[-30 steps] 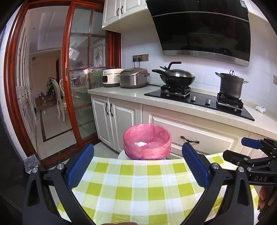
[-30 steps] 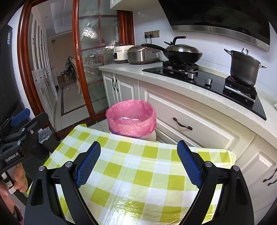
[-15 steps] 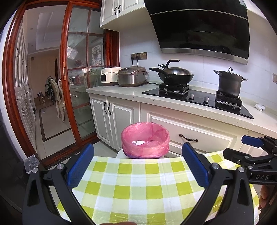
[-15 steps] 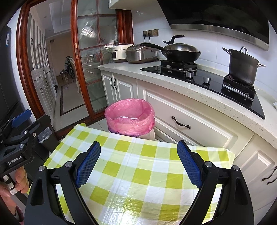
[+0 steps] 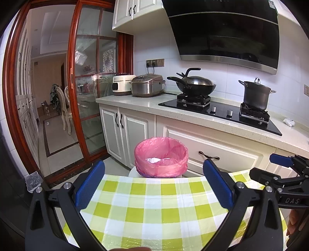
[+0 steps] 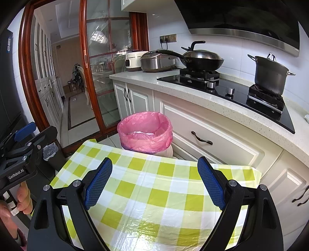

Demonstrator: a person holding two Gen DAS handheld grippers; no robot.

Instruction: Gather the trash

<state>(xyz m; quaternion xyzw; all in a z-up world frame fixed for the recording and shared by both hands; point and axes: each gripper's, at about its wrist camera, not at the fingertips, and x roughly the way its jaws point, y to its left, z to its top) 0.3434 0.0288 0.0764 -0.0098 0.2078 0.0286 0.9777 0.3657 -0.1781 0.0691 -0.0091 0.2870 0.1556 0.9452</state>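
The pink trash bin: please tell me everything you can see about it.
The trash bin is a round, pale container lined with a thin pink plastic bag folded over its rim; only a strip of the pale body shows below the bag. It stands upright and open on the floor, beyond the far edge of the checked tablecloth and in front of the white drawer. Something white lies inside. Neither gripper touches it.

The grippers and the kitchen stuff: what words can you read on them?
"GenRobot.AI": on the left hand-held gripper, seen in the right wrist view.
"DAS": cut off at the picture's edge, on the right hand-held gripper, seen in the left wrist view.
Sticker on the range hood: too small to read.
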